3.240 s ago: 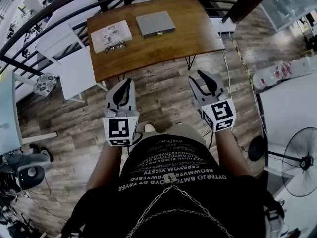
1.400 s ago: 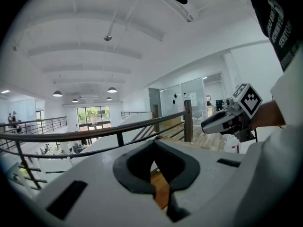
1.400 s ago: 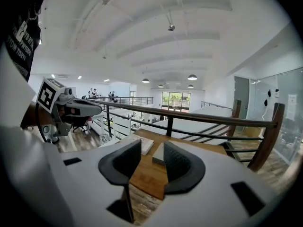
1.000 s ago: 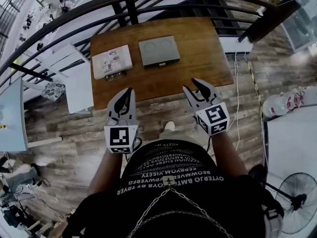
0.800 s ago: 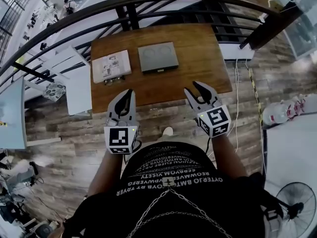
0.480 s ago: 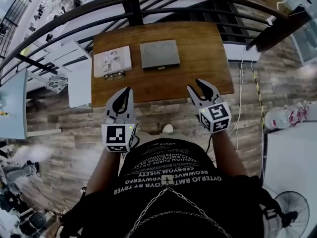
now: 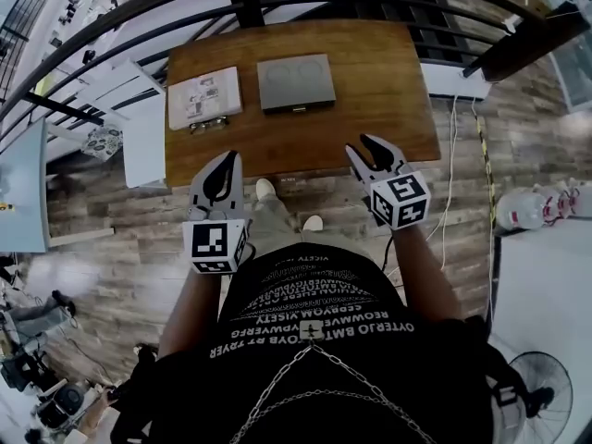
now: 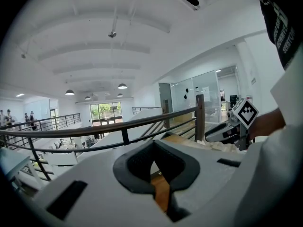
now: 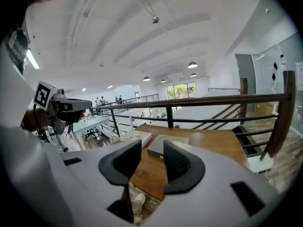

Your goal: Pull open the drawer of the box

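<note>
While the brown rectangular wooden table (image 7: 379,91) is not yet reached, both tools are held just short of its near edge, over the plank floor. The left gripper (image 7: 225,167) is seen with its fingertips brought together on nothing. The right gripper (image 7: 372,151) is seen with its pads spread and only air between them.

Bare wood is left across the table's near half, so room for an approach and for the drawer's travel is judged ample, though the near edge has to be cleared on the way in. The flat grey square box (image 7: 296,80) is set on the table's far half, about midway across, with its drawer front turned toward the near edge. A small pull (image 7: 298,109) can be made out at the middle of that front, too small for its shape to be told. That pull is judged the place to be pinched by the fingertips.

The box is judged rigid and light, and the tabletop smooth, so the whole body may be dragged along unless it is pinned from above by the other tool. A white flat booklet (image 7: 204,94) with dark-rimmed spectacles (image 7: 209,125) is laid toward the table's left side, beside the box but apart from it, so sideways room there is narrower. A black metal railing (image 7: 185,3) is run just beyond the table's far edge, by which reach past the box is limited.
</note>
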Motion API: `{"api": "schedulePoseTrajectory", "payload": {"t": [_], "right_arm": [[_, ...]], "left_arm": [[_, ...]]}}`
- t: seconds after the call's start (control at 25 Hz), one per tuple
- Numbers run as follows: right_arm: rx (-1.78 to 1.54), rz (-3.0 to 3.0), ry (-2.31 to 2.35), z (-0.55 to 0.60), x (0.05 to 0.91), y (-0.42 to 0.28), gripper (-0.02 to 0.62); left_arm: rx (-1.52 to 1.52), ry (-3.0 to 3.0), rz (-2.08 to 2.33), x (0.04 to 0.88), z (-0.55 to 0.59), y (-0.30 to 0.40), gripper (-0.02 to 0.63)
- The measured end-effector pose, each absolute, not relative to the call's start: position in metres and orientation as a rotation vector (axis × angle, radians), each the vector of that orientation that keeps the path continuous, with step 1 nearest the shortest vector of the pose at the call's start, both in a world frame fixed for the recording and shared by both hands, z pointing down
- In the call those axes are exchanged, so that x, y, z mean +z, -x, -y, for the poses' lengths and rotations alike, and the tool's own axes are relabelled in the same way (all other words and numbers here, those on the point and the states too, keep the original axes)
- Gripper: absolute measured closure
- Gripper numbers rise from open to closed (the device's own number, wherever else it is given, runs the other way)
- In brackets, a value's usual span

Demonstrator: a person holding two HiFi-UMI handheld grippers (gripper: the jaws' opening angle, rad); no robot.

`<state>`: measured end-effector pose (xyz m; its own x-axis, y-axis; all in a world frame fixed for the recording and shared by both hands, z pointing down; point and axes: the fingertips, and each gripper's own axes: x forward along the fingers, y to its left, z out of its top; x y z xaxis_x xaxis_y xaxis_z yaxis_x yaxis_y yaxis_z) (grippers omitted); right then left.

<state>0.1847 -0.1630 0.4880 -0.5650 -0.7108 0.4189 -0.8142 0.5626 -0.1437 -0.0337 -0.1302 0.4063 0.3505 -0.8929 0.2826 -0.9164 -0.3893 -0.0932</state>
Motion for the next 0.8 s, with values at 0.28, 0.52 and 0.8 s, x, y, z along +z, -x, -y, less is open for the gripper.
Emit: {"api": "schedulePoseTrajectory", "payload": {"t": [0.28, 0.52, 0.8], "right_arm": [[0.539, 2.441, -1.221, 0.174, 0.52, -0.173, 0.453], [0.612, 2.4, -1.182, 0.19, 0.545, -0.152, 0.453], [0.667, 2.343, -1.164, 0.225, 0.579, -0.131, 0.453]], "left_arm": [[0.426, -2.541, 1.645, 0.412, 0.155, 0.034, 0.6], [0.402, -2.55, 1.613, 0.412, 0.182, 0.043, 0.6], [0.423, -2.537, 1.608, 0.417, 0.22, 0.066, 0.6]]}}
